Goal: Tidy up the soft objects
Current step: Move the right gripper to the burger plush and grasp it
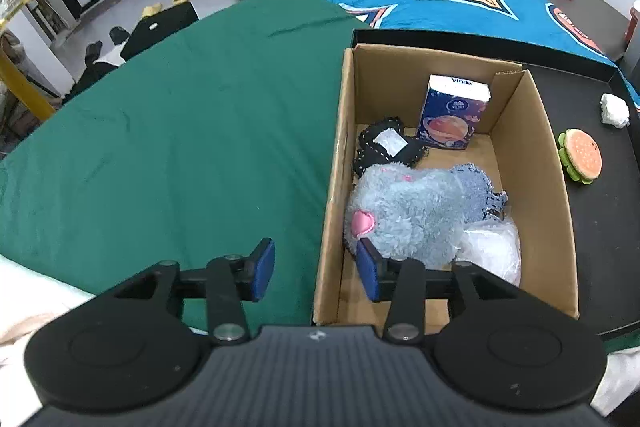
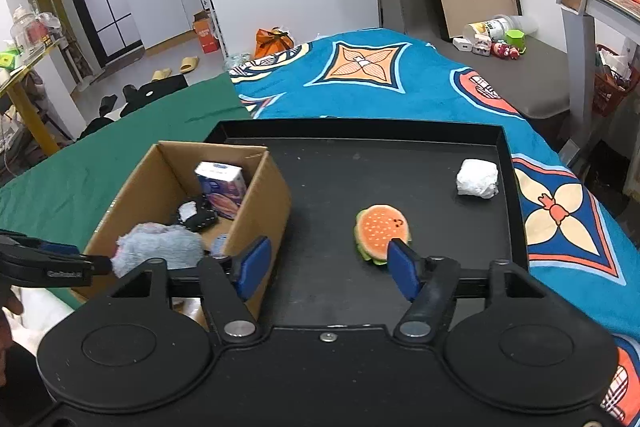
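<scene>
Nearest the left gripper (image 1: 316, 269), its blue pads (image 1: 263, 269) stand wide apart and hold nothing, straddling the near left wall of the cardboard box (image 1: 334, 163); one pad is just inside, close against the fluffy blue plush (image 1: 404, 215). Deeper in the box lie a black pouch (image 1: 384, 147) and an upright tissue pack (image 1: 454, 111). Over on the black tray (image 2: 432, 143), the right gripper (image 2: 328, 269) is also spread open and empty, its right pad (image 2: 404, 275) just in front of the burger plush (image 2: 382, 231). A white wad (image 2: 478, 179) sits well beyond, near the tray's far right corner.
</scene>
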A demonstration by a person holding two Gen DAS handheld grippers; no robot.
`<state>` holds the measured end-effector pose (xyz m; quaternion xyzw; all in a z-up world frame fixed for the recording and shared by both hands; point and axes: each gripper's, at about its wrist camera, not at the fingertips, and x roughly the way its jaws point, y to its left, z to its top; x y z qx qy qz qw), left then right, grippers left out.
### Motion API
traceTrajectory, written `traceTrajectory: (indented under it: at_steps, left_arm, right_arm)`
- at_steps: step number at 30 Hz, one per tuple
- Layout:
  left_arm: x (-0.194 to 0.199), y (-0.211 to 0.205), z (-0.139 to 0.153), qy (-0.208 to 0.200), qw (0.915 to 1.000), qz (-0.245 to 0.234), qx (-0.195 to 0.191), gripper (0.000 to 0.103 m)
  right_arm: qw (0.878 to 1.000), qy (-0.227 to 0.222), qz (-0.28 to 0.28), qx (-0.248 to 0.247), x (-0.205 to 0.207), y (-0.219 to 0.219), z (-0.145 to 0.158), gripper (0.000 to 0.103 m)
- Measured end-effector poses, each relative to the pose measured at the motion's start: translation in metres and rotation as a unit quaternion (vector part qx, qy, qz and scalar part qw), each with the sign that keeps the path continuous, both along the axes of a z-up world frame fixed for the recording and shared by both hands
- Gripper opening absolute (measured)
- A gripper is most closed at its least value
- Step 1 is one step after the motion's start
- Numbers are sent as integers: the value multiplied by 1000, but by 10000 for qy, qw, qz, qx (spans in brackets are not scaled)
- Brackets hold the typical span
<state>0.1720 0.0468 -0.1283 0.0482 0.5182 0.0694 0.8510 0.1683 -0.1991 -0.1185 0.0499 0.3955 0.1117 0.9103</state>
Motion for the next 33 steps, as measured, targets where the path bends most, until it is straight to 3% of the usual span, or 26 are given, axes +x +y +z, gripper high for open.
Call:
traceTrajectory:
  at_steps: [7,26,33]
  left_arm:
    - [0,-7,4,-153,9996,20,232,55]
    - [14,-39,-13,184,9938,-176,1082,62]
    - [16,-47,-15,218,9912,-221,1286,63]
  right_arm:
    - [10000,-60,57,-46,8,-13,-7,75]
    - [9990,13,345,266,39,-34,-34,81]
    - [9988,-25,381,311,41,-37,-59,81]
